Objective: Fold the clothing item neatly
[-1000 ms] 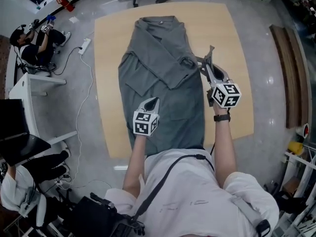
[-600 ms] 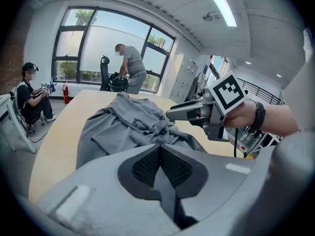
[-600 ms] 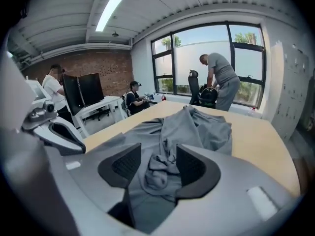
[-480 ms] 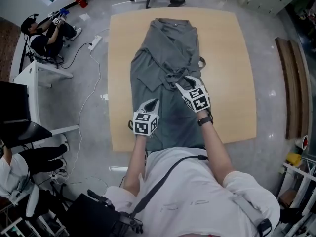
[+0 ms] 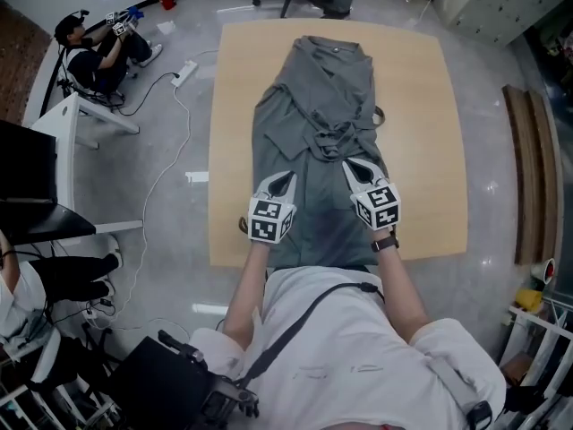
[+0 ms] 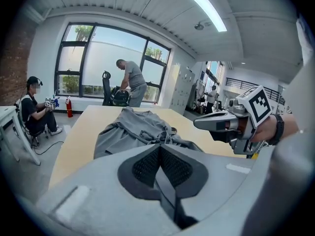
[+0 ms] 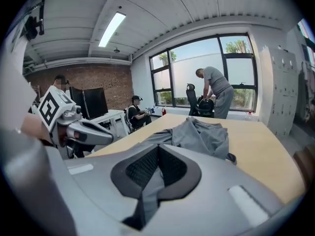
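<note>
Shirt, grey, lies along the wooden table in the head view. Its long axis runs 12 to 6 o'clock, with the collar at 12, the hem at the near edge by us, and the sleeves folded across its middle. We hold the left gripper and right gripper side by side over its lower half, both pointing toward 12. In the left gripper view our jaws sit pad against pad, gripping nothing, with the shirt ahead at 12. In the right gripper view the jaws have just closed, pads together, no cloth pinched.
</note>
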`<action>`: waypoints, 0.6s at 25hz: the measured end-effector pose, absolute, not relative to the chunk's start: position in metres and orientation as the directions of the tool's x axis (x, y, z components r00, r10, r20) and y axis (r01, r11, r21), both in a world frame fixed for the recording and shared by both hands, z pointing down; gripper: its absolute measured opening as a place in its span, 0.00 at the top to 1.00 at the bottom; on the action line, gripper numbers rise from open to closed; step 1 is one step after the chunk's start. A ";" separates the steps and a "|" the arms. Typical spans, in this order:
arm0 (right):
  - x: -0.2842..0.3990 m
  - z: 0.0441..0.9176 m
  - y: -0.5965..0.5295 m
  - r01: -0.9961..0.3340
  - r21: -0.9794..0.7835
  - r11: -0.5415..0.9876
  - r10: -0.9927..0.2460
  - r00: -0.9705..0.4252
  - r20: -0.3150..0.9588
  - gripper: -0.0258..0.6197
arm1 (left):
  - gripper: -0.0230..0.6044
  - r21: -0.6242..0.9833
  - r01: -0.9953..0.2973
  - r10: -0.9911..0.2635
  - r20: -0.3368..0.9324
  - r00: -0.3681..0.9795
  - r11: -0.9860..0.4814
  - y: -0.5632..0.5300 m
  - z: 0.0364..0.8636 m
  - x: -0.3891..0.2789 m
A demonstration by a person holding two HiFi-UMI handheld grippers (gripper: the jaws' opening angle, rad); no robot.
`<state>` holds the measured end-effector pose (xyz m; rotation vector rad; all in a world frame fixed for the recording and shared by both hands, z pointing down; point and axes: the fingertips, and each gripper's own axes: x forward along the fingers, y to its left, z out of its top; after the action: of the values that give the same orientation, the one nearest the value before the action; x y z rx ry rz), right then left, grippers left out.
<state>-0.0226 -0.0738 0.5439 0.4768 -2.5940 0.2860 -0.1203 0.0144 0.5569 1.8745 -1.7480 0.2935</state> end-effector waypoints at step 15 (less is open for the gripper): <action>0.030 0.526 0.009 -0.348 -0.256 0.902 -0.220 -0.880 0.422 0.95 | 0.96 0.211 -0.970 -0.868 0.452 0.203 -0.117 0.041 0.545 -0.069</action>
<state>0.0301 0.0094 0.5259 0.4166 -2.6779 0.4600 -0.0693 0.0409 0.5445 2.0297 -1.7067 0.2985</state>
